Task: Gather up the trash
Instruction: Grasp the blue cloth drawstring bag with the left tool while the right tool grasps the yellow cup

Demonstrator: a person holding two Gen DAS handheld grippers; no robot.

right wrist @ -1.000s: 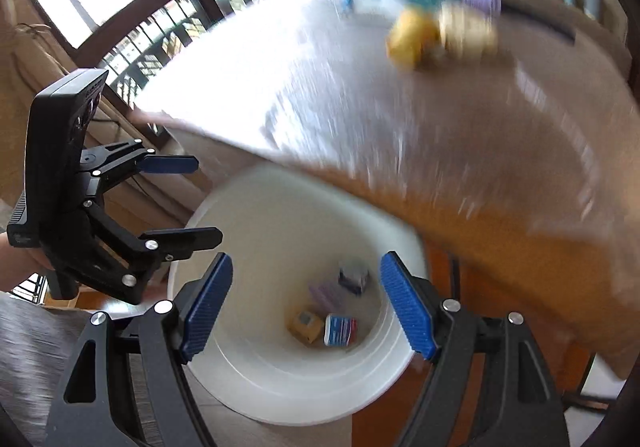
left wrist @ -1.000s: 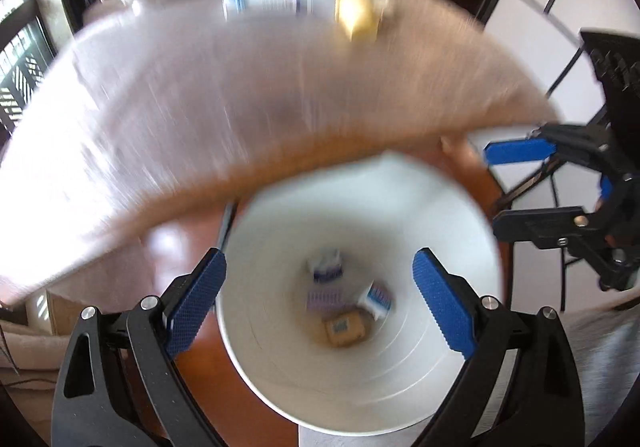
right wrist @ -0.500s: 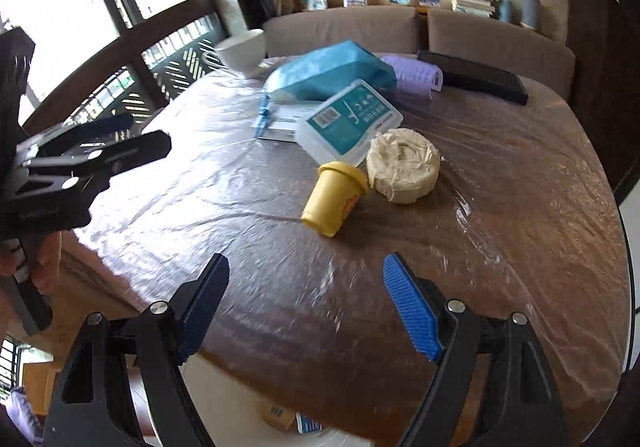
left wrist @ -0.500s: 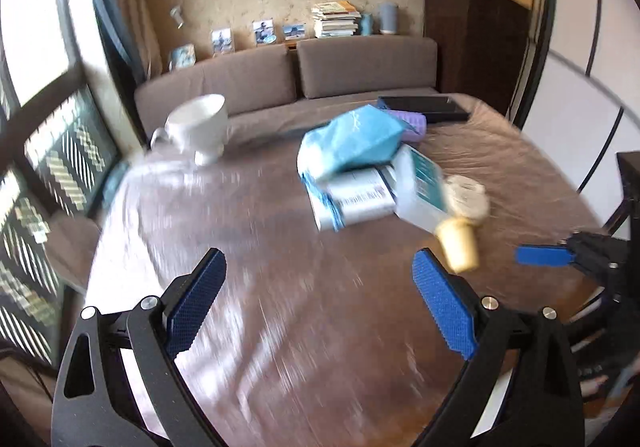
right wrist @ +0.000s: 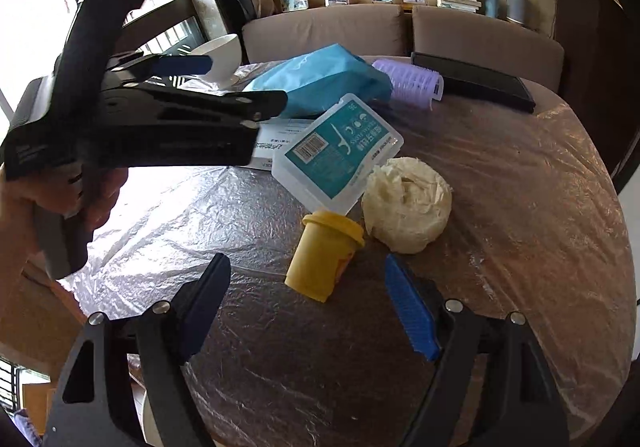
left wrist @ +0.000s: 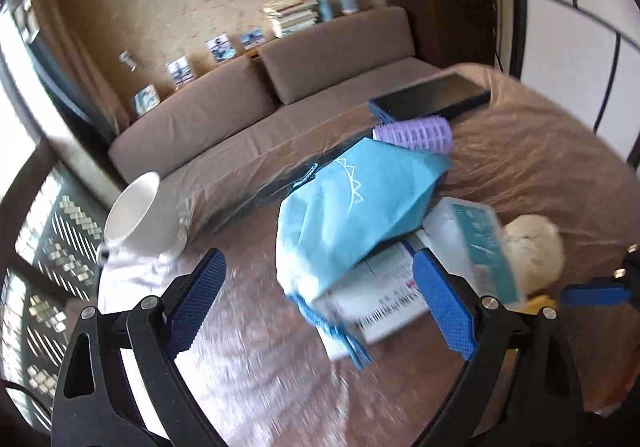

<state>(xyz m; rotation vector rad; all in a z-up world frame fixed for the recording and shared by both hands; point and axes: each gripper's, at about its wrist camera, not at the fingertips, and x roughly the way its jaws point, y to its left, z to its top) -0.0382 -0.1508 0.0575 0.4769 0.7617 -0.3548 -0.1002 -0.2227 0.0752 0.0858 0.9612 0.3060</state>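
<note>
Both grippers are being held apart and empty above the table [right wrist: 520, 175], presumably so the next piece of trash can be picked. The right gripper [right wrist: 320, 311], its jaws having just been closing slightly, is being aimed at the yellow tub [right wrist: 324, 255] lying beside the paper wad [right wrist: 408, 203]. The left gripper [left wrist: 320, 303] is being pointed toward the blue bag [left wrist: 352, 207], behind the tub.
</note>
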